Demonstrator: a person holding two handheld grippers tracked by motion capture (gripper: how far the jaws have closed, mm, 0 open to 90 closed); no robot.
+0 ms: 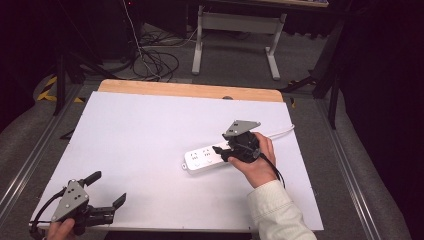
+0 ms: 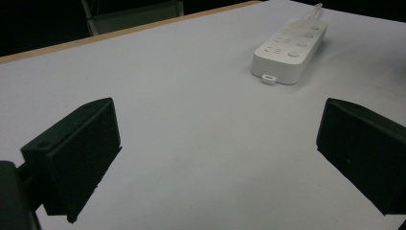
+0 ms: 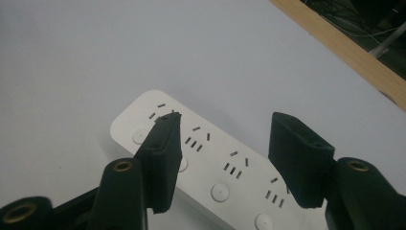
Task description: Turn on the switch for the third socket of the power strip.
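Note:
A white power strip (image 1: 202, 159) lies flat right of the table's middle, and its white cord (image 1: 280, 133) runs off to the right edge. My right gripper (image 1: 221, 152) is over the strip's right half, held in a hand. In the right gripper view its jaws stand open (image 3: 226, 122) above the socket face of the strip (image 3: 215, 165), with nothing between them. My left gripper (image 1: 107, 188) rests at the near left corner, open and empty. In the left gripper view its jaws are spread wide (image 2: 218, 112) and the power strip (image 2: 289, 48) lies far ahead.
The white table top (image 1: 150, 130) has a wooden strip (image 1: 190, 90) along its far edge. Beyond it, on the floor, stand white desk legs (image 1: 272, 55) and a tangle of cables (image 1: 155, 62). Metal rails (image 1: 30, 160) flank the table.

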